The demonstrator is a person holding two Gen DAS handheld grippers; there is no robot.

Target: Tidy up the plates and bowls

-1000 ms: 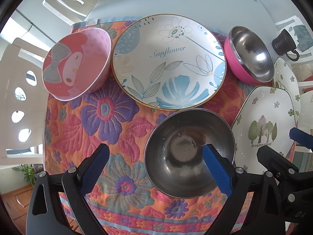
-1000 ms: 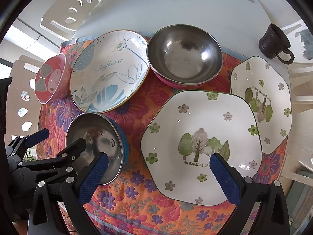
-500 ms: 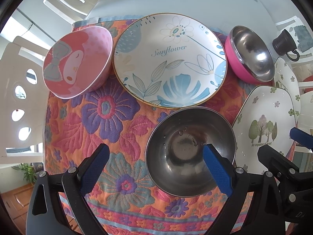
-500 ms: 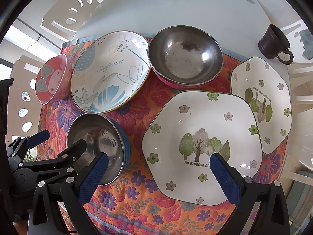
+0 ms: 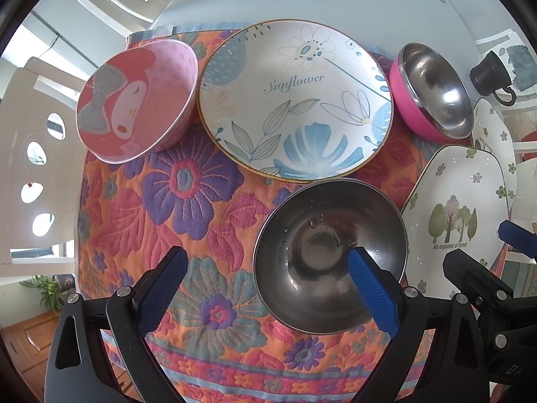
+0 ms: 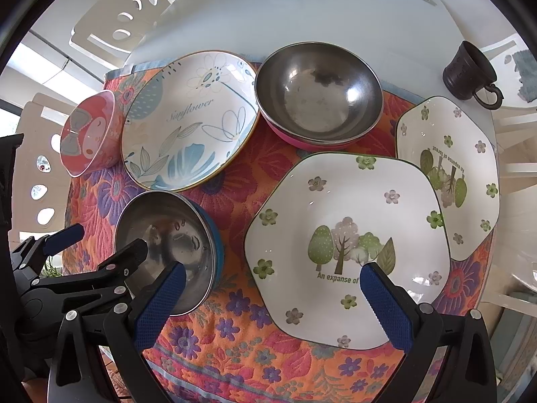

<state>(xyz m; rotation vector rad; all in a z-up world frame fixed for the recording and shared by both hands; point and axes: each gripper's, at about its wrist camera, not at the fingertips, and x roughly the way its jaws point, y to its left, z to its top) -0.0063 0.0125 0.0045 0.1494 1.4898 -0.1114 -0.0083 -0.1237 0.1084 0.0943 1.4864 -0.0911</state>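
On a floral cloth lie a pink cartoon bowl, a round Sunflower plate, a steel bowl with a pink outside, a steel bowl with a blue outside and two white hexagonal tree plates. My left gripper is open above the cloth, its right finger over the blue-sided bowl. Over the near tree plate's front edge my right gripper stands open and holds nothing.
A dark mug stands on the white table at the far right. White chairs sit beyond the table at the left. A wooden floor shows below the cloth's front-left edge.
Both grippers have eased slightly forward and down toward the dishes, which look a little larger. No dish has moved and both grippers stay open.
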